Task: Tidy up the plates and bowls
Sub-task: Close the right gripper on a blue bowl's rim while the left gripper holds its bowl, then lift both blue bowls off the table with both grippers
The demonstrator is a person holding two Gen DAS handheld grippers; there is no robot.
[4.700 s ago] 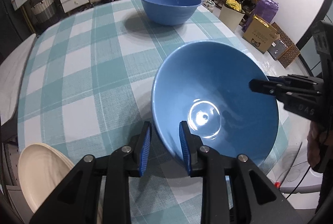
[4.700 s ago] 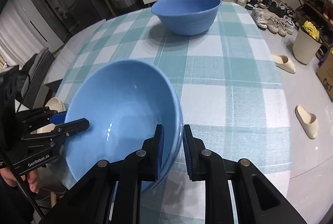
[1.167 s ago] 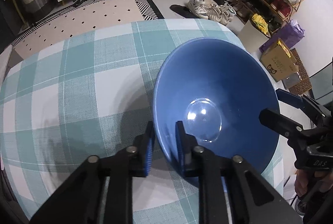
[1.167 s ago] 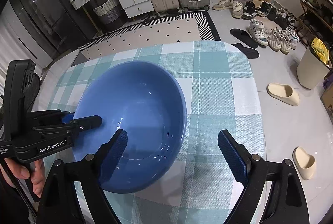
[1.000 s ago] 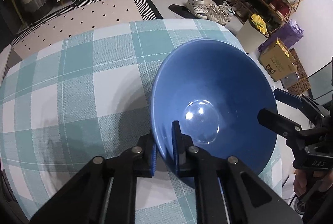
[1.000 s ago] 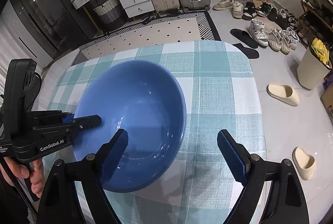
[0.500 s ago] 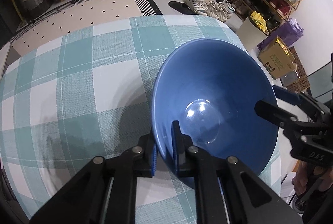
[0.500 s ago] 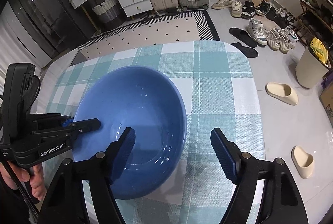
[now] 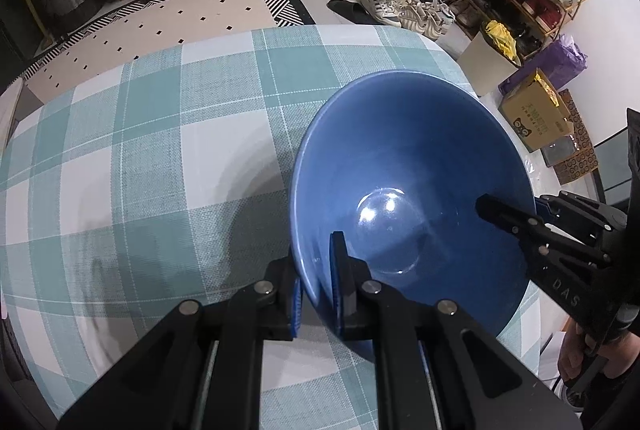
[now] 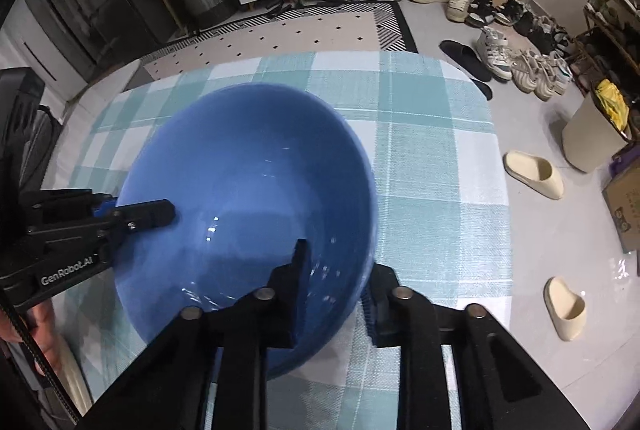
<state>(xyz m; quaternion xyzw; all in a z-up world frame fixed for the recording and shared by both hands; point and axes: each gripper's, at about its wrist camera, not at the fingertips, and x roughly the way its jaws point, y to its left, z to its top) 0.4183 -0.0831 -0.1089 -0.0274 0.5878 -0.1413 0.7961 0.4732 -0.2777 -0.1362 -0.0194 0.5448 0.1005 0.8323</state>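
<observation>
Bowl [image 9: 404, 166] | your left gripper [image 9: 316, 294] pinches its 7 o'clock rim | right gripper [image 10: 336, 290], jaws just closed, clamps the opposite rim | two-handed hold keeps it level.

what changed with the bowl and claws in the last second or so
The right claw, whose jaws stood wide open around the near rim of the blue bowl, has just closed on that rim, one finger inside and one outside. The left claw stayed clamped on the opposite rim, and the bowl stayed in place over the checked tablecloth.
</observation>
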